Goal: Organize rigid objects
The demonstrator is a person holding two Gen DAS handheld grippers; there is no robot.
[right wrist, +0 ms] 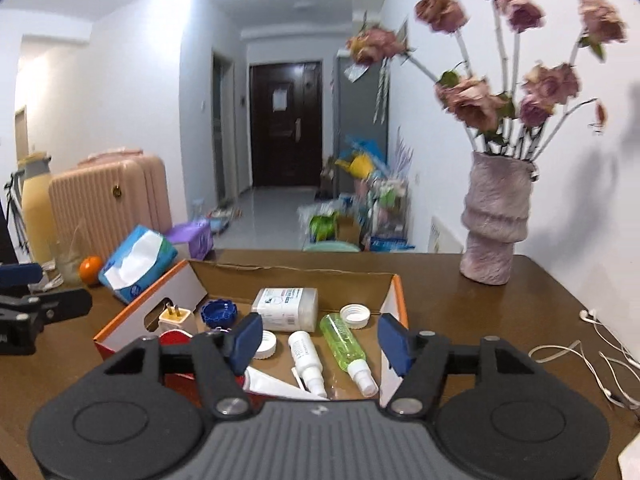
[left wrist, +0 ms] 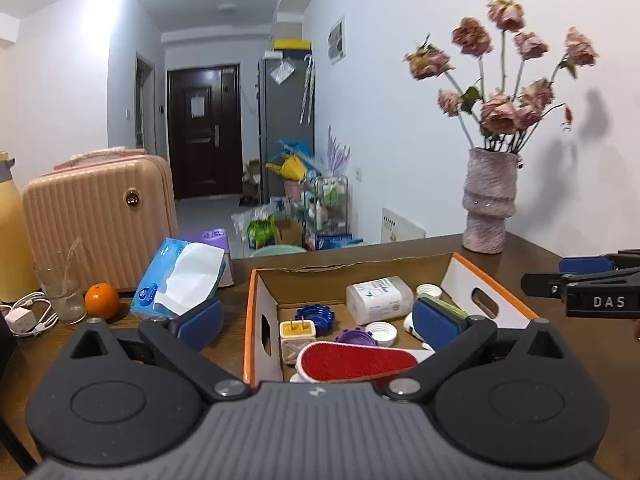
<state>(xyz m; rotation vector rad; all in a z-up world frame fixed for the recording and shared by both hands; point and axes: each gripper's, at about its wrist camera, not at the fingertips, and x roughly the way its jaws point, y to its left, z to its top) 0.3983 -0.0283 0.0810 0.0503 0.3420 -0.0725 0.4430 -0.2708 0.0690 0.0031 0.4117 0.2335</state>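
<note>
An open cardboard box with orange edges sits on the brown table. It holds a red lint brush, a yellow plug adapter, a blue cap, a purple cap, white caps, a white rectangular bottle, a green spray bottle, a white spray bottle and a white tube. My left gripper is open and empty above the box's near edge. My right gripper is open and empty above the box.
A vase of dried roses stands at the back right. A tissue pack, an orange, a glass, a white charger and a pink suitcase are on the left. White earphones lie right.
</note>
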